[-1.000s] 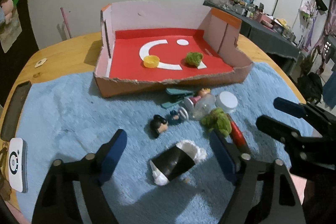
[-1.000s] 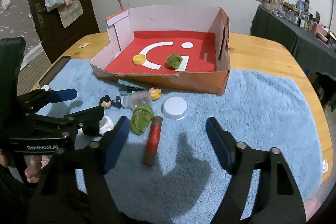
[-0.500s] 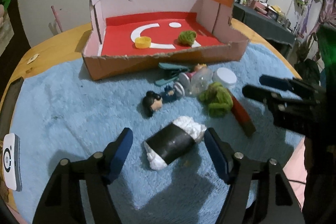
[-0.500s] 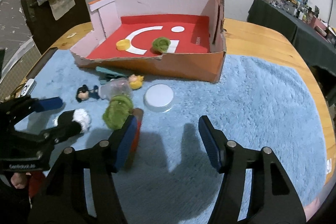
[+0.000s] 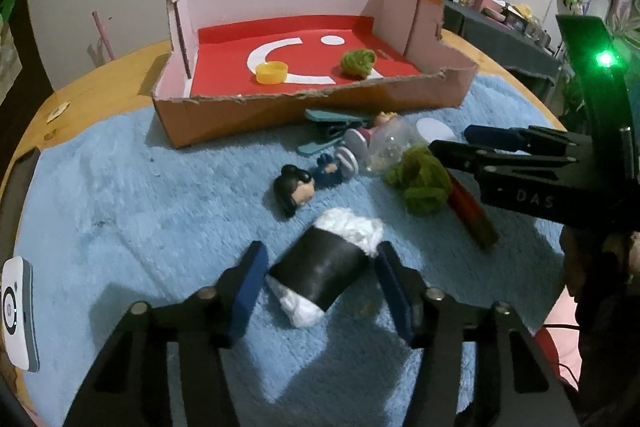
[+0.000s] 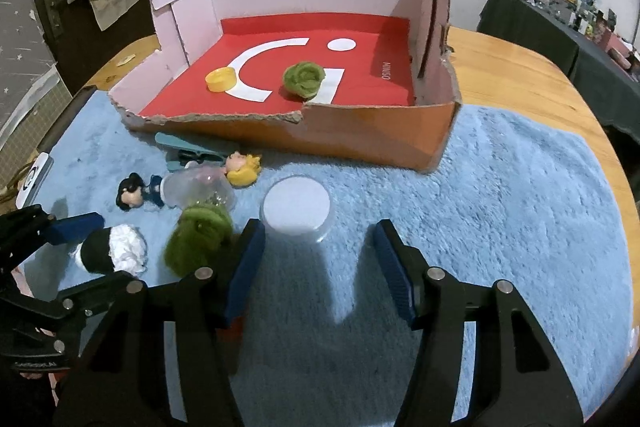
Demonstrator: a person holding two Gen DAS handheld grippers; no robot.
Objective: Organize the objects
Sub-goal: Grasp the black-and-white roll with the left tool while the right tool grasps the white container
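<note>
A black roll [image 5: 320,271] stuffed with white tissue lies on the blue towel [image 5: 120,195] between my left gripper's [image 5: 320,279] closing jaws, with a thin gap still showing on its right side. My right gripper [image 6: 320,259] stands open over bare towel, and the white lid [image 6: 296,207] sits just past its fingertips. A green wool ball [image 6: 200,239] rests beside its left finger, which hides most of a red stick [image 5: 470,211]. The cardboard box [image 6: 360,131] with a red floor holds a yellow cap [image 6: 220,79] and another wool ball [image 6: 303,79].
Near the box front lie a teal clip [image 5: 328,131], a dark-haired figure [image 5: 296,189], a blonde figure [image 6: 242,169] and a clear bottle [image 6: 200,187]. A white device [image 5: 16,311] sits at the towel's left edge. The towel to the right [image 6: 500,227] is bare.
The left jaws have narrowed around the black roll. The right gripper has moved forward and down towards the white lid, and its jaws have narrowed a little.
</note>
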